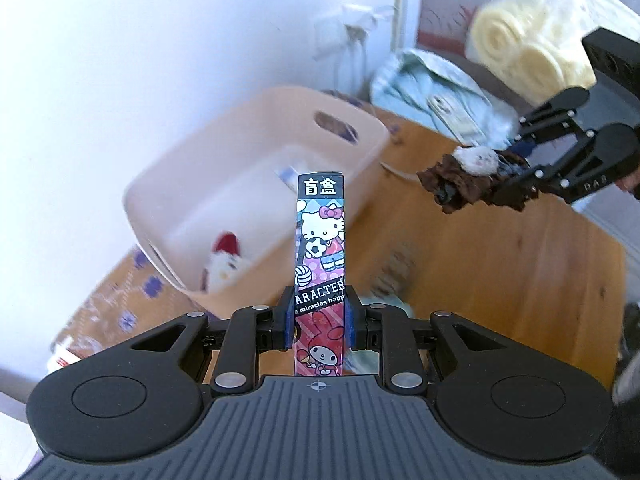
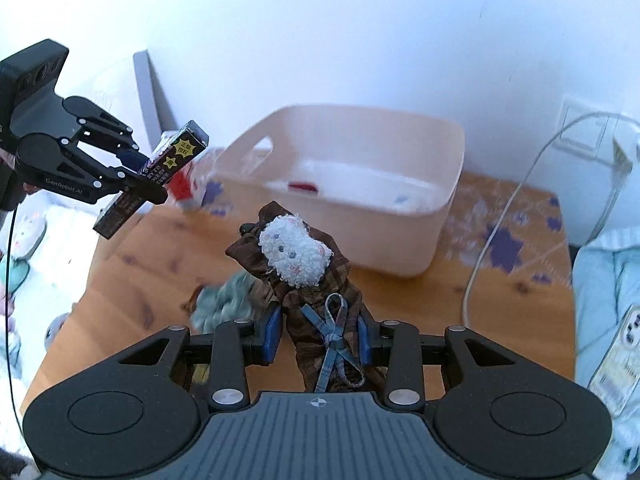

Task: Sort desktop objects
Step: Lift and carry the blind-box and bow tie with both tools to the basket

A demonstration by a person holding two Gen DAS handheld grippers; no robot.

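Up close in the left wrist view, the left tool (image 1: 319, 320) is clenched on a slim blind box (image 1: 320, 256) printed with cartoon characters, its blue pads pressing both long sides. The box stands upright between the fingers, held above the desk (image 1: 500, 264) and just in front of the pale pink bin (image 1: 256, 184). Inside the bin lies a small white plush with a red cap (image 1: 224, 262). To the right of the bin, the right tool (image 1: 516, 190) grips a brown cloth doll (image 1: 468, 184) with a white fluffy head, held clear of the desk.

From the right wrist view, the right tool (image 2: 319, 338) is clamped on the brown cloth doll (image 2: 308, 280), whose white head points toward the pale pink bin (image 2: 400, 248) at the back of the desk (image 2: 500, 320). A blue ribbon is tied across the doll's body. Left of the bin, the left tool (image 2: 138, 178) holds the blind box (image 2: 160, 172) tilted in the air. A teal knitted item (image 2: 228, 304) lies on the desk just in front of the bin, and a white cable (image 2: 496, 232) runs along the bin's right side.
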